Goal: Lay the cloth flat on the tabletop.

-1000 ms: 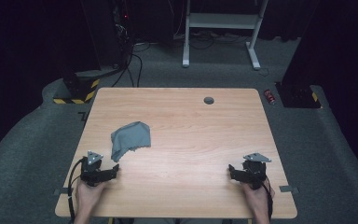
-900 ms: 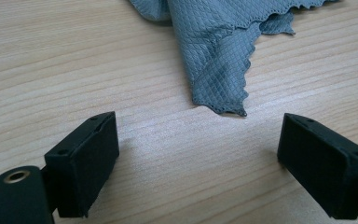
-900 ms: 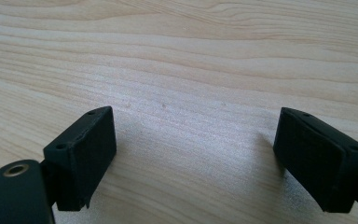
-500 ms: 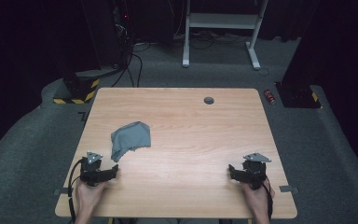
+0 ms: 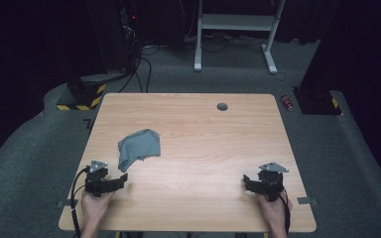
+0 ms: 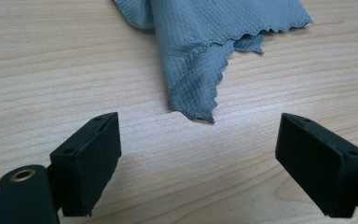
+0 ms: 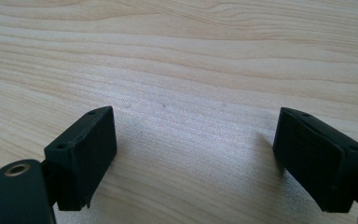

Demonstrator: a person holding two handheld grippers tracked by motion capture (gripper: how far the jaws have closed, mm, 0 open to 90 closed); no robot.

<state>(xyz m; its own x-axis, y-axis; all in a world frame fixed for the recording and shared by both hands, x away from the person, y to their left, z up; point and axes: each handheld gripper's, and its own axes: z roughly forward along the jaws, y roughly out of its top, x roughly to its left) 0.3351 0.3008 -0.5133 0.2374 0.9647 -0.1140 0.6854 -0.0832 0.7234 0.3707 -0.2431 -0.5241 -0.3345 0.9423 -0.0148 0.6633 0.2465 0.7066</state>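
- One wooden desk (image 5: 203, 148) carries everything, its pale grain running across both tool views; a small dark round grommet (image 5: 222, 106) sits near its far edge, right of centre.
- One grey cloth (image 5: 139, 147) lies crumpled on the left half of the desk, folded over itself, with a quilted diamond weave and a scalloped hem.
- In the high view the cloth is just ahead of the left tool (image 5: 121, 179), beyond its jaws and a little toward the desk's middle, and apart from them.
- In the left tool view the cloth (image 6: 205, 46) hangs down from the top edge, its lowest pointed corner aimed into the gap between the two black jaws but stopping short of them; bare wood shows between corner and jaws.
- The left tool (image 6: 198, 161) stands released, jaws spread wide, gripping nothing, held low over the near left corner of the desk by the person's left hand (image 5: 95, 206).
- The right tool (image 5: 246, 182) sits near the near right corner, well apart from the cloth, held by the right hand (image 5: 273, 208).
- In its own view the right tool (image 7: 193, 158) is likewise released, jaws wide apart, with bare wood between them.
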